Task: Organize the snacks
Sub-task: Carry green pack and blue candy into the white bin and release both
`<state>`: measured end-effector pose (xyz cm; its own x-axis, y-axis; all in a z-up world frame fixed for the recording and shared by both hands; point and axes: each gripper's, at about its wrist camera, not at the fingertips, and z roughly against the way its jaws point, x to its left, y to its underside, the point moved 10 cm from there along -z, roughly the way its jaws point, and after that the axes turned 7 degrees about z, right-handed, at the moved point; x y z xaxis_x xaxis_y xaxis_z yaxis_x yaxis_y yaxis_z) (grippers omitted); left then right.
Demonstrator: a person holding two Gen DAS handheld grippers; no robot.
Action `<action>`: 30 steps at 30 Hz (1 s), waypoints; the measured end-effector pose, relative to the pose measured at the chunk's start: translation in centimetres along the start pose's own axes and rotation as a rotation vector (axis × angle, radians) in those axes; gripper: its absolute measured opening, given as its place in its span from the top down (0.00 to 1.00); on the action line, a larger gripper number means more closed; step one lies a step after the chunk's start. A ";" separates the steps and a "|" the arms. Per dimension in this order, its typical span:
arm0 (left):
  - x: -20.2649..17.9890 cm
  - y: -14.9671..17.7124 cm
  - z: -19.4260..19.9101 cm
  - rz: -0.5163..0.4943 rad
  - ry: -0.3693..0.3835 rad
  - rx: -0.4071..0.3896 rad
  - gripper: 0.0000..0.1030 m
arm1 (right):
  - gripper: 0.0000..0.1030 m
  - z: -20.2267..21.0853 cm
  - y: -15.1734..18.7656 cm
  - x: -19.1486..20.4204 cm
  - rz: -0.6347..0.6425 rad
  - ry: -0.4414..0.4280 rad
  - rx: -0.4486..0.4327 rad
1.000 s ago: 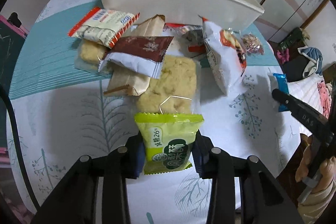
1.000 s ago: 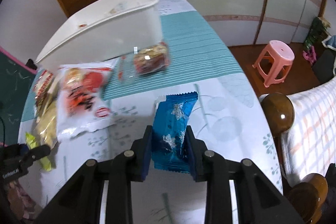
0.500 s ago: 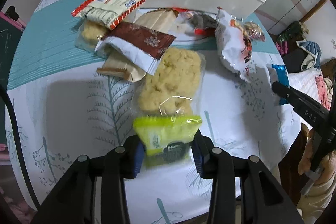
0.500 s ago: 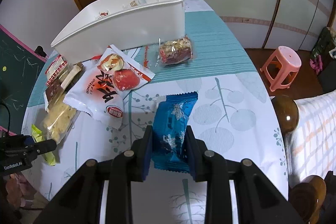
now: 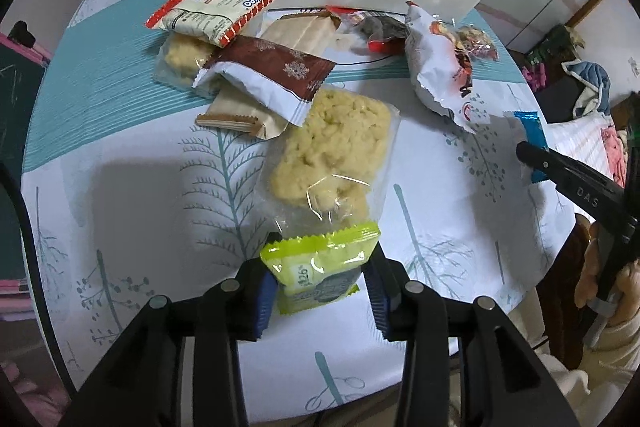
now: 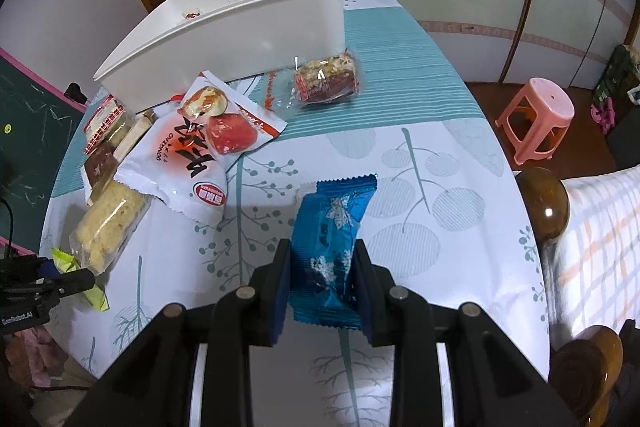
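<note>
- Left tool (image 5: 322, 283) is clamped on a green packet (image 5: 318, 273).
- Right tool (image 6: 320, 275) is clamped on a blue packet (image 6: 330, 235).
- White bin (image 6: 240, 39) stands on the bench (image 6: 440, 227).

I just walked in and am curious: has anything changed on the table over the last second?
Both grippers pulled back from the white bin, each carrying its snack. The left gripper stays shut on the green packet, the right gripper on the blue packet. Nothing was grabbed or released; the loose snacks lie as before.
</note>
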<state>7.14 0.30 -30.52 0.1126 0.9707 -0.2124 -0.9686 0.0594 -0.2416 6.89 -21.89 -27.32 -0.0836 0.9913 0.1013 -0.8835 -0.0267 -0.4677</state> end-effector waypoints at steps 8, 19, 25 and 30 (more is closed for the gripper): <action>0.6 0.0 0.8 -0.025 -0.015 -0.009 0.62 | 0.72 0.2 0.0 0.1 0.002 -0.005 0.002; 1.1 1.4 -0.3 0.006 0.008 0.060 0.63 | 0.72 0.3 0.1 0.2 0.000 -0.013 0.004; 2.6 1.8 1.5 -0.019 -0.033 0.036 0.64 | 0.72 0.6 0.0 0.6 0.016 -0.020 -0.001; 2.4 0.2 5.2 -0.067 -0.046 -0.043 0.64 | 0.72 1.1 -0.4 1.4 0.033 -0.037 -0.009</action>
<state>6.05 3.88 -26.12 0.1657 0.9745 -0.1513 -0.9486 0.1155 -0.2946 6.64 -20.66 -26.06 -0.1302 0.9844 0.1180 -0.8759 -0.0585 -0.4790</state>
